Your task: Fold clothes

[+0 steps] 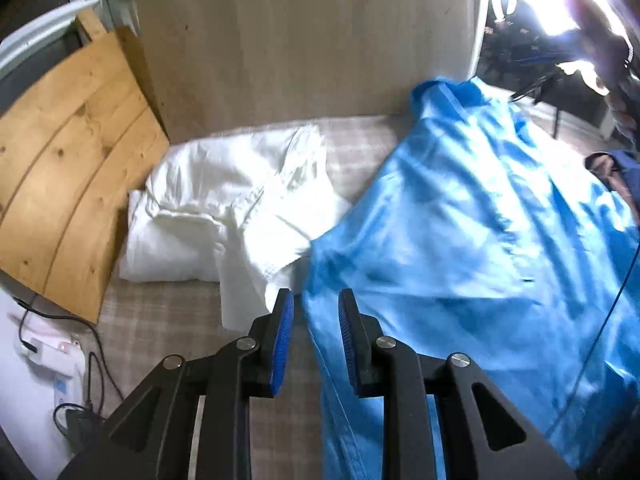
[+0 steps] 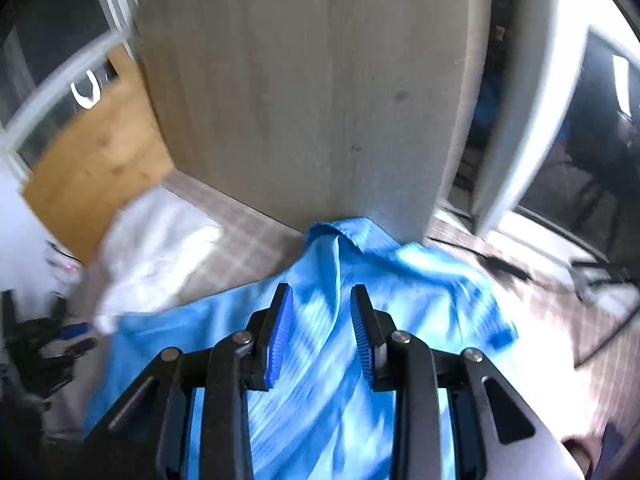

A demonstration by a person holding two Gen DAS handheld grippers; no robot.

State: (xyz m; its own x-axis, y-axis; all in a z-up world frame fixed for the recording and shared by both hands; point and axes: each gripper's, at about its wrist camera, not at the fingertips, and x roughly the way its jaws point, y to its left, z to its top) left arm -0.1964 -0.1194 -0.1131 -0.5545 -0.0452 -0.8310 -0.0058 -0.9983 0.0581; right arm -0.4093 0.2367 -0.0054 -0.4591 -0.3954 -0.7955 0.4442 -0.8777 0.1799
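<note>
A bright blue shirt [image 1: 480, 220] lies spread and wrinkled on a pale plaid bed cover [image 1: 160, 320]. In the right wrist view its collar [image 2: 340, 232] lies at the far end, against a wood panel. My left gripper [image 1: 315, 296] is open and hovers over the shirt's left edge, which runs under the gap between its fingers. My right gripper [image 2: 321, 292] is open above the middle of the blue shirt [image 2: 312, 380], with nothing clamped. A crumpled white garment [image 1: 224, 208] lies to the left of the blue one.
A pale wood cabinet panel [image 1: 300, 40] stands at the back, with a pine board [image 1: 68, 152] leaning at the left. A white power strip with black cables [image 1: 60, 380] sits at the lower left. A thin blue cable [image 1: 618, 300] hangs on the right.
</note>
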